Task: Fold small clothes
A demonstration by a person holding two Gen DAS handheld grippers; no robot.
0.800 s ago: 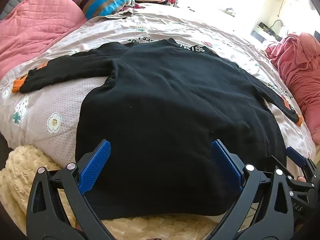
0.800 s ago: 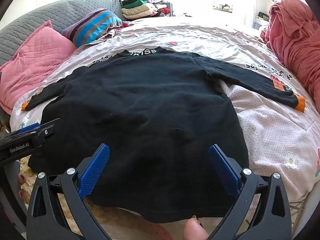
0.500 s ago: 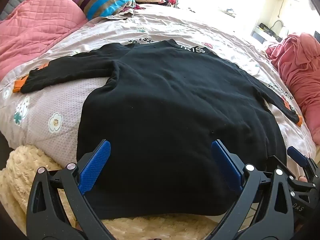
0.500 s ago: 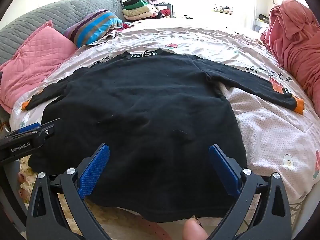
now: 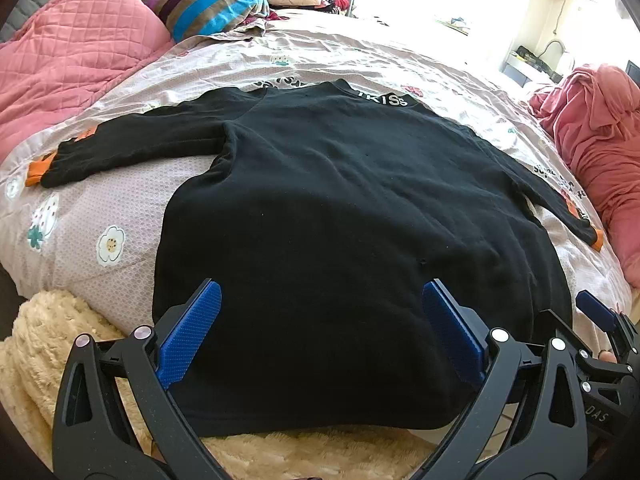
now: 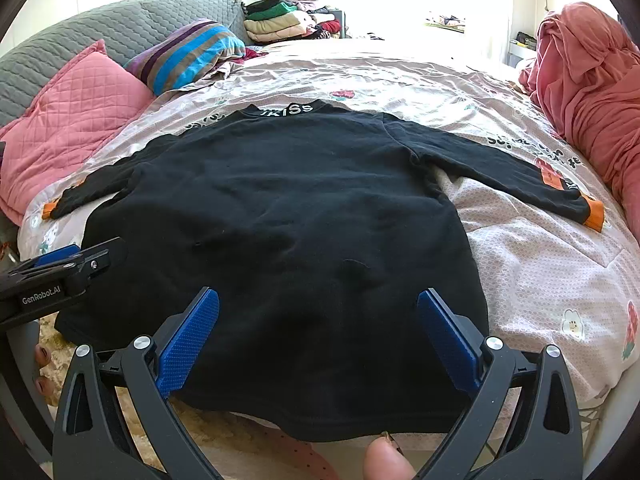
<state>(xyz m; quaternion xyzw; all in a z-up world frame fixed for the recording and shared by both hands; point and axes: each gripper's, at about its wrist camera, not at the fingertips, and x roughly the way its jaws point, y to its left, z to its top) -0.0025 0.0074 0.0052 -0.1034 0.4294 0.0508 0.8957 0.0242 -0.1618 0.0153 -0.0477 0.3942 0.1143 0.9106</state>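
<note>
A black long-sleeved sweater (image 5: 340,220) with orange cuffs lies flat on the bed, collar away from me, sleeves spread to both sides; it also shows in the right wrist view (image 6: 280,220). Its hem hangs over the near bed edge. My left gripper (image 5: 320,300) is open and empty, held above the hem's left half. My right gripper (image 6: 318,308) is open and empty, held above the hem's right half. The left gripper (image 6: 68,268) shows at the left edge of the right wrist view, and the right gripper (image 5: 600,316) at the right edge of the left wrist view.
The bed has a pink floral sheet (image 5: 100,220). Pink quilted pillow (image 5: 72,64) and striped pillow (image 5: 216,4) lie at the far left. A pink blanket heap (image 6: 592,92) lies at the right. Folded clothes (image 6: 280,20) are stacked beyond. A cream fluffy rug (image 5: 48,340) lies below the edge.
Both grippers have drawn back and risen slightly, staying open. The sweater has not moved.
</note>
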